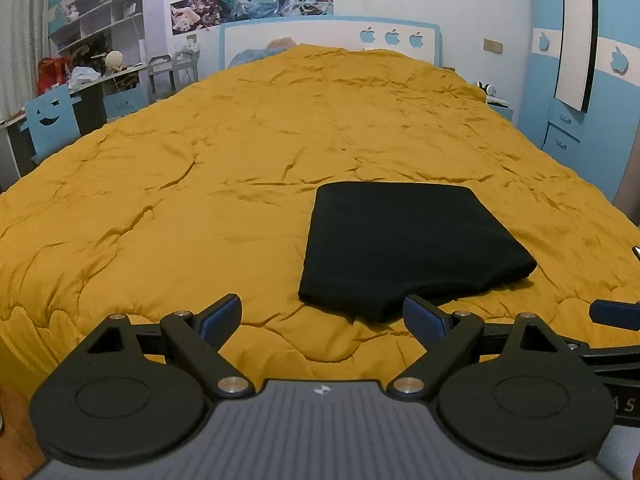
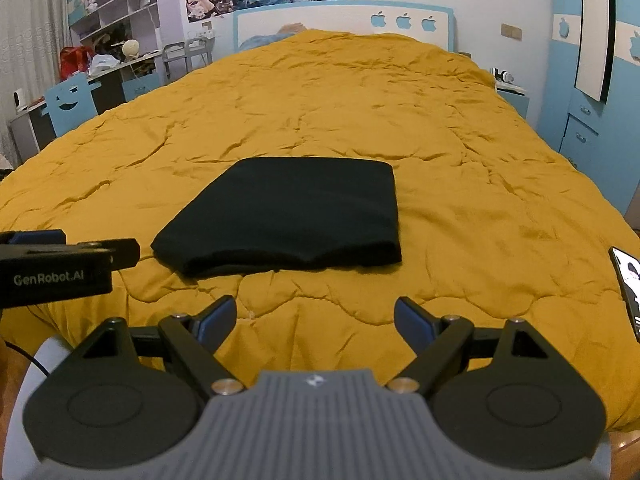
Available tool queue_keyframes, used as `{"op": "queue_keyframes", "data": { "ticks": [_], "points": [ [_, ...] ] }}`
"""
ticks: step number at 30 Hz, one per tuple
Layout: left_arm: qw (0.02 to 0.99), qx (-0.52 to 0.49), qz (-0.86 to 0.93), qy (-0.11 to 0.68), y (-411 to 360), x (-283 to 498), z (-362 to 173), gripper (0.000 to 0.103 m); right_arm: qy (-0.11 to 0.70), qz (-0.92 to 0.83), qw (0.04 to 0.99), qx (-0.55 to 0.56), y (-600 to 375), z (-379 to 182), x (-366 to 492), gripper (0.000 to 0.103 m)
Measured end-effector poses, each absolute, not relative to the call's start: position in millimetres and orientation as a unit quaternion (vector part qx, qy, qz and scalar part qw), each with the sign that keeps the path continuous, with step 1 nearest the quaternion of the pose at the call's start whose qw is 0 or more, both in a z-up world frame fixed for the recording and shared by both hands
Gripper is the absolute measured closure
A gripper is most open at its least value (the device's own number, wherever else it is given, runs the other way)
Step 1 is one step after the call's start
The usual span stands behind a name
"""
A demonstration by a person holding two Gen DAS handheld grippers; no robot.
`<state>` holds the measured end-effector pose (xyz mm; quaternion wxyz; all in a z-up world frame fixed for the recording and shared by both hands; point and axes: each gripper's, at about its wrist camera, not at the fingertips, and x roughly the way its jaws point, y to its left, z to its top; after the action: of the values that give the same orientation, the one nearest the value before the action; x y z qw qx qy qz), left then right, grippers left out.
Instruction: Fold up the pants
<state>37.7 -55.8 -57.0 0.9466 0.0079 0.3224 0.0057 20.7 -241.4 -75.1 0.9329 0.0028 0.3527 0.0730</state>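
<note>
The black pants (image 1: 404, 244) lie folded into a flat rectangle on the mustard quilt (image 1: 200, 184) near the bed's foot. They also show in the right wrist view (image 2: 292, 220). My left gripper (image 1: 322, 316) is open and empty, just short of the pants' near edge, left of their middle. My right gripper (image 2: 316, 316) is open and empty, a little back from the pants' near edge. The left gripper's body (image 2: 56, 268) shows at the left of the right wrist view. A fingertip of the right gripper (image 1: 616, 314) shows at the right edge of the left wrist view.
A phone (image 2: 628, 284) lies on the quilt at the right edge. A blue chair (image 1: 50, 120) and a cluttered desk (image 1: 100, 80) stand left of the bed. A blue wardrobe (image 1: 592, 92) stands on the right. The headboard (image 1: 332, 40) is at the far end.
</note>
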Motion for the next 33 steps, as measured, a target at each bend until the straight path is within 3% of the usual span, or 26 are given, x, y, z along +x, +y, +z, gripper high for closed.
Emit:
{"op": "queue_keyframes", "data": {
  "ticks": [33],
  "points": [
    [0.947, 0.007, 0.005, 0.322, -56.1, 34.9, -58.0, 0.000, 0.352, 0.079, 0.933, -0.001, -239.9, -75.3, 18.7, 0.021]
  ]
}}
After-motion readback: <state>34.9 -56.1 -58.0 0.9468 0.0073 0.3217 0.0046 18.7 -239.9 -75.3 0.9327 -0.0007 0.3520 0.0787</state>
